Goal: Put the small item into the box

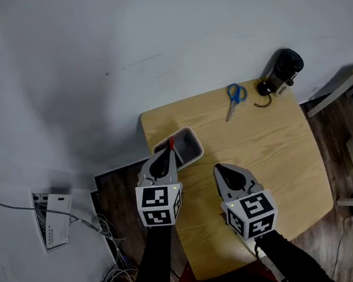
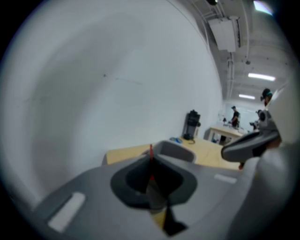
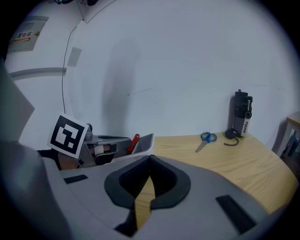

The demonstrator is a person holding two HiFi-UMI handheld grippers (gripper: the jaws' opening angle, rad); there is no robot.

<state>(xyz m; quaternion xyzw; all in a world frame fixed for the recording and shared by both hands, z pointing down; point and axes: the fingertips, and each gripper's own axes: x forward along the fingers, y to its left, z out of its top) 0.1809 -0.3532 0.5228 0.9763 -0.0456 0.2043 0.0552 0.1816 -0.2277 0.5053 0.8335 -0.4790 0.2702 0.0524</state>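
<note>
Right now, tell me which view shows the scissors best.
Head view: the scissors lie whole, seen from above. The right gripper view shows them small and foreshortened; the left gripper view, only a blue speck.

The left claw (image 2: 151,161) pinches a thin red item (image 2: 150,150) near the grey box (image 2: 182,151).

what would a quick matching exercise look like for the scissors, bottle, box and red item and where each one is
1 scissors
2 black bottle
3 grey box
4 small red item

a pinched in the left gripper
b far right corner of the table
c far side, left of the bottle
d by the table's left edge

Pairs: 1-c, 2-b, 3-d, 4-a
</note>
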